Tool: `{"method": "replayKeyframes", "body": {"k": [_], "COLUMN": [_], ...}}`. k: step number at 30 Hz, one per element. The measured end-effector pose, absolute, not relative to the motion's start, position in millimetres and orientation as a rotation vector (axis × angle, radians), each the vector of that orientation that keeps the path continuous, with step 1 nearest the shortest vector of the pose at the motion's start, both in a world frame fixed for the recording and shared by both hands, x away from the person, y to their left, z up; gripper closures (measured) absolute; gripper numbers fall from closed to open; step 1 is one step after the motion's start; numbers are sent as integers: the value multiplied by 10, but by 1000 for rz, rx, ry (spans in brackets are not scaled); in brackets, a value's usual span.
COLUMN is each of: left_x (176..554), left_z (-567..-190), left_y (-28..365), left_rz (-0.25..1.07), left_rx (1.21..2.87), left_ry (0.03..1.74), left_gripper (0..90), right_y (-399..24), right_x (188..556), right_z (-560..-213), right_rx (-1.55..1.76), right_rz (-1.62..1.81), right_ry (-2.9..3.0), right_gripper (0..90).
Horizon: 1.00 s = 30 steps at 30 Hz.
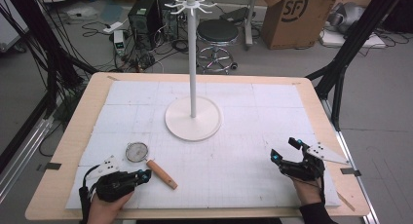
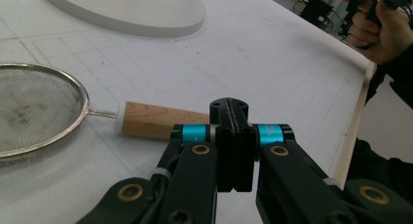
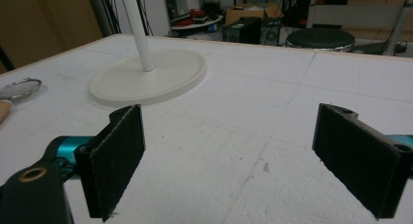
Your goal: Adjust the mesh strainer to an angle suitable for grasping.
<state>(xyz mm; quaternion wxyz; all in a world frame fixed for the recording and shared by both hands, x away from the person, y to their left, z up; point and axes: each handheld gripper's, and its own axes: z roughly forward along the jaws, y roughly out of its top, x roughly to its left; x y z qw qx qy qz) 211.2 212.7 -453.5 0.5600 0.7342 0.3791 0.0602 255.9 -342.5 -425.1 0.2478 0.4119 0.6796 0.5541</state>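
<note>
Lower left of the high view: the left gripper [image 1: 144,175], jaws pressed together and empty, hovers just beside the wooden-handled strainer [image 1: 148,159] lying unlifted on the table [image 1: 253,136], while the right gripper [image 1: 285,149] waits spread wide at lower right.

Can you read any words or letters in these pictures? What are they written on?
"SF": on the brown cardboard box on the floor behind the table.
Faint printing on the strainer's wooden handle: too blurred to read.
Small display on a device on the floor: too small to read.
</note>
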Motion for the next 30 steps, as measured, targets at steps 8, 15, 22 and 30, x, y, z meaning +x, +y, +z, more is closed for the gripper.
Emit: {"method": "replayKeyframes", "body": {"k": [8,15,22,30], "left_x": [2165,2233,2297,2341], "left_z": [-4561,-4570,-4578,-4584], "left_y": [2046,1936,1838,1775], "left_rz": [58,36,19,12], "left_rx": [1796,1837,1910,1960], "left_ry": [909,955,953,985], "left_gripper": [900,900,900,900], "right_y": [-3366,-3367,-3370,-3392], "right_x": [2548,2522,2544,2559], "right_z": [-4233,-4190,-4188,-4185], "right_rx": [1075,1030,1041,1067], "right_rz": [1467,1431,1453,1466], "right_ry": [1861,1842,1843,1827], "right_gripper": [132,132,132,131]}}
